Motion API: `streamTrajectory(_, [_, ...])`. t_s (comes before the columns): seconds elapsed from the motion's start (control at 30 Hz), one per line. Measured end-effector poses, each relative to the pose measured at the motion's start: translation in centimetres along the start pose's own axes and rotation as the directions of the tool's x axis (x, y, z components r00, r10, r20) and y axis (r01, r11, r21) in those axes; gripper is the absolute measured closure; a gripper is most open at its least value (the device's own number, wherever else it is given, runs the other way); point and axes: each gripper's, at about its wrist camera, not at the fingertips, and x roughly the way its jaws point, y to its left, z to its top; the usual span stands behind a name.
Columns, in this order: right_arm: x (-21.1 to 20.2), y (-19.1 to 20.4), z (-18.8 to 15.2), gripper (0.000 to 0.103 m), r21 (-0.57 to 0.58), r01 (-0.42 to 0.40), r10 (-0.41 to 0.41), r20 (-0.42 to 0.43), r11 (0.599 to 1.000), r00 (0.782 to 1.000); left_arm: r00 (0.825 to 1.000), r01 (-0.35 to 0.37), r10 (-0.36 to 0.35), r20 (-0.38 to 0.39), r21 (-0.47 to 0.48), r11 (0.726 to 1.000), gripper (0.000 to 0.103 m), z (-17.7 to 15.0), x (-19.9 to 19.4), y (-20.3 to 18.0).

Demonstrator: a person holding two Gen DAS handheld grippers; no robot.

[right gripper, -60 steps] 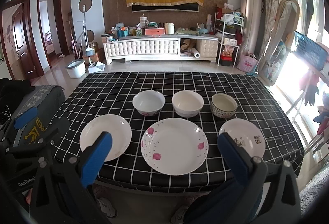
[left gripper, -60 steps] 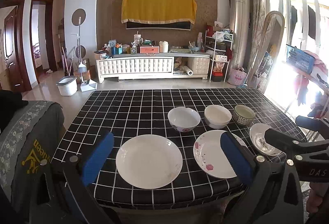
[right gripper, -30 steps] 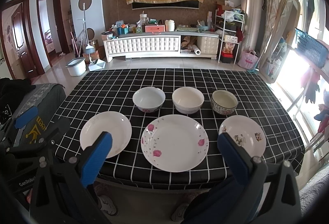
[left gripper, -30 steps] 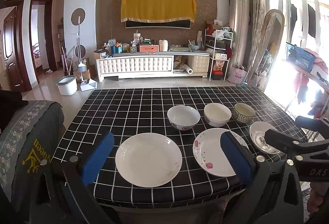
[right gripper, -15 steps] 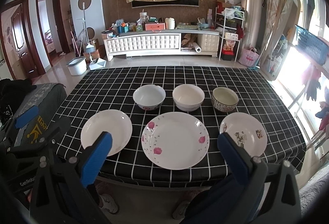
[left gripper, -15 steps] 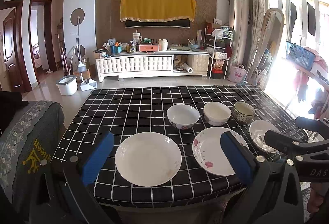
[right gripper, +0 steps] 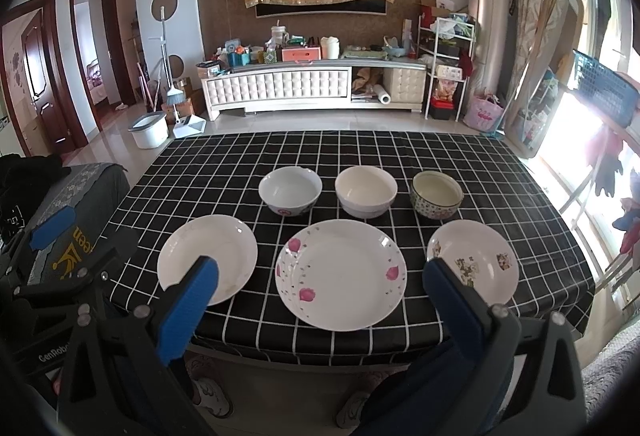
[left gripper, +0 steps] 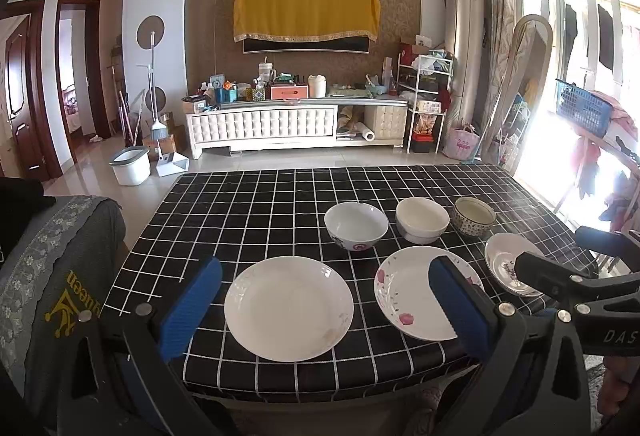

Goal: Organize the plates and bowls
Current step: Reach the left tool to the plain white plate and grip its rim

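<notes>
Three plates lie in a row near the front edge of a black checked table (right gripper: pixel 240 163): a plain white plate (right gripper: pixel 207 258), a large plate with pink flowers (right gripper: pixel 341 273), and a small patterned plate (right gripper: pixel 473 260). Behind them stand three bowls: a white bowl with a pink mark (right gripper: pixel 290 189), a cream bowl (right gripper: pixel 366 190) and a patterned bowl (right gripper: pixel 437 193). My left gripper (left gripper: pixel 324 310) hovers open in front of the plain white plate (left gripper: pixel 289 306). My right gripper (right gripper: pixel 320 306) hovers open in front of the flowered plate. Neither holds anything.
A grey chair back (left gripper: pixel 52 276) with yellow lettering stands at the table's left. A person's slippered feet (right gripper: pixel 208 396) show below the table's front edge. Beyond the table are a white TV cabinet (right gripper: pixel 312 87), a bucket (right gripper: pixel 150 129), and a standing mirror (right gripper: pixel 556 67) at the right.
Both grippers have drifted slightly upward and back, so the dishes sit a little lower and nearer in view. Nothing on the table has moved; both grippers stay open.
</notes>
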Motion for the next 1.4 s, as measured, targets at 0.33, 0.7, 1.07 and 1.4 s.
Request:
streamTrajectory(0.33, [2.0, 1.8, 1.8, 0.0, -0.005, -0.054, 0.054, 0.004, 0.999, 0.999, 1.0, 0.001, -0.001, -0.014, 0.001, 1.0, 0.0, 2.0, 1.2, 2.3])
streamTrajectory(0.7, [9.0, 6.3, 4.2, 0.0, -0.049, -0.131, 0.126, -0.094, 0.99, 0.988, 0.989, -0.045, 0.044, -0.138, -0.007, 0.999, 0.0, 3.0, 6.6, 7.7])
streamTrajectory(1.07, [17.4, 9.8, 3.0, 0.0, -0.124, -0.145, 0.113, -0.232, 0.982, 0.966, 0.941, -0.099, 0.074, -0.329, -0.06, 0.993, 0.0, -0.6, 14.2, 12.6])
streamTrajectory(1.4, [22.9, 10.1, 1.2, 0.007, -0.125, -0.177, 0.122, -0.355, 0.976, 0.927, 0.872, -0.108, 0.043, -0.487, -0.107, 0.988, 0.001, -4.8, 19.8, 14.4])
